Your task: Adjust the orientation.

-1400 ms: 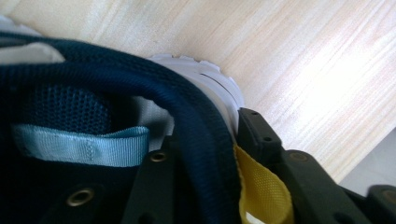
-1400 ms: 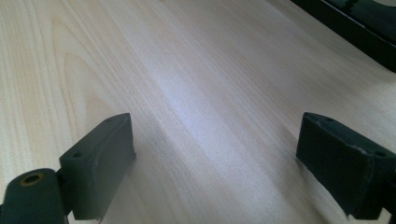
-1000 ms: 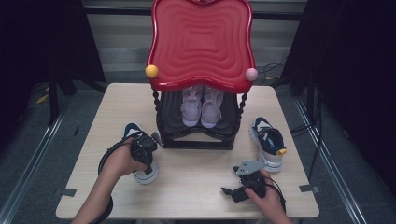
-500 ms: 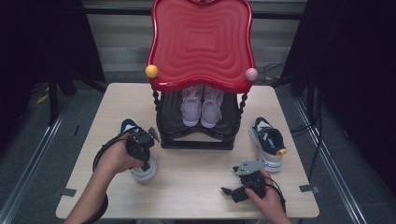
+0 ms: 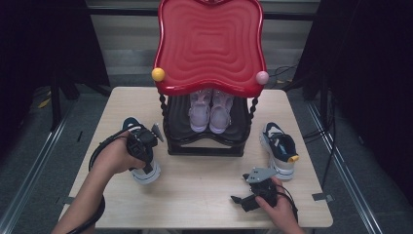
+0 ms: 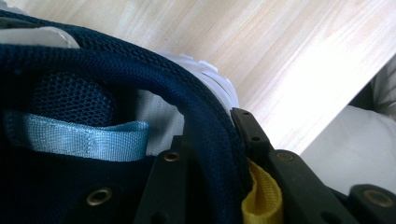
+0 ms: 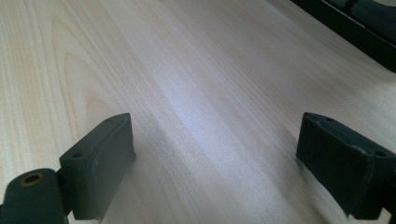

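Two grippers in play, and only one is busy: nearest the front edge of the pale wooden table (image 5: 195, 190), the right gripper (image 5: 237, 200) sits parked near the front right corner with its jaws spread wide over bare wood, nothing between them. Further in on the left side, the left gripper (image 5: 155, 132) is pinched tight on the padded collar of the navy mesh sneaker with a white sole (image 5: 144, 169), one jaw inside, one outside. Compared with a second ago, that hand has come up a bit with the heel, so I'd say the shoe is being lifted off the table, probably headed for the black two-tier shoe rack with a red wavy top (image 5: 209, 44) at the back. Open tabletop in front of the rack gives room; its twisted post is close.
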Demonstrator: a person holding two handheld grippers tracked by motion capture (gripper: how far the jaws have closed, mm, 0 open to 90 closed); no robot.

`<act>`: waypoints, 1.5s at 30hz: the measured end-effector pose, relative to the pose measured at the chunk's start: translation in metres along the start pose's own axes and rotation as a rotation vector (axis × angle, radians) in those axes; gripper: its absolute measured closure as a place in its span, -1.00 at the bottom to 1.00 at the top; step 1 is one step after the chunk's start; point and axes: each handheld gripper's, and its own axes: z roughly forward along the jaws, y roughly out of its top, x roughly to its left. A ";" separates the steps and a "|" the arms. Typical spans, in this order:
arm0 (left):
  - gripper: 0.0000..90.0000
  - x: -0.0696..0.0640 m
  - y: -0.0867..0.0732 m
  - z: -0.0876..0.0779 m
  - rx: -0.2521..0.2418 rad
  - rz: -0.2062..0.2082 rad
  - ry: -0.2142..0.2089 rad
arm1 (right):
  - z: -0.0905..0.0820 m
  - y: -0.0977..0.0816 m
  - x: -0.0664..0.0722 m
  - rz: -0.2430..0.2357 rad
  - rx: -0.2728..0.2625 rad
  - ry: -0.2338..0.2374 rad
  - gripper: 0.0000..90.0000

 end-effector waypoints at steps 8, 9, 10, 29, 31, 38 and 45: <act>0.70 0.000 -0.001 -0.017 -0.009 -0.004 0.007 | 0.000 0.000 0.000 0.000 0.000 0.000 -0.76; 0.70 0.001 0.000 -0.020 -0.004 0.002 0.012 | 0.000 0.000 0.000 -0.004 -0.002 -0.004 -0.76; 0.70 0.000 0.000 -0.021 -0.019 -0.009 0.015 | 0.000 0.000 0.000 0.000 0.000 0.000 -0.76; 0.70 -0.008 0.006 -0.073 -0.050 0.016 0.096 | 0.000 0.000 0.000 0.000 0.002 0.001 -0.76; 0.70 -0.010 0.007 -0.079 -0.056 0.015 0.104 | 0.000 0.000 0.000 0.000 0.002 0.000 -0.76; 0.70 -0.014 0.010 -0.100 -0.070 0.025 0.140 | 0.000 0.000 0.000 0.000 0.002 0.001 -0.76; 0.70 -0.019 0.011 -0.117 -0.083 0.038 0.149 | 0.000 0.000 0.000 -0.003 0.003 0.002 -0.76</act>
